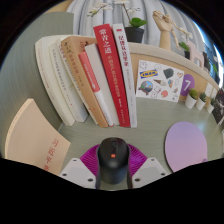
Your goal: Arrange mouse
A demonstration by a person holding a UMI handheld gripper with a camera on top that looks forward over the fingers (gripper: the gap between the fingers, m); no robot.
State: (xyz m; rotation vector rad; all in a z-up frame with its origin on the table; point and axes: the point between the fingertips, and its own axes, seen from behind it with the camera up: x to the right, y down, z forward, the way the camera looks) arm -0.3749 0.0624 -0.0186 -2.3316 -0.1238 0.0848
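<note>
A black computer mouse [113, 160] with an orange-red scroll wheel sits between my two fingers, its nose pointing ahead. Both magenta pads [91, 159] press against its sides, so my gripper [113, 172] is shut on it. The mouse looks held just above the pale green table [90, 135]; whether it touches the table is hidden.
A row of leaning books [88, 80] stands ahead, with a red-spined one [112, 70]. A round lilac mat [187, 145] lies ahead to the right. A pink-printed book [35, 150] lies to the left. Small cards and pots [165, 82] stand at the right, a plant behind.
</note>
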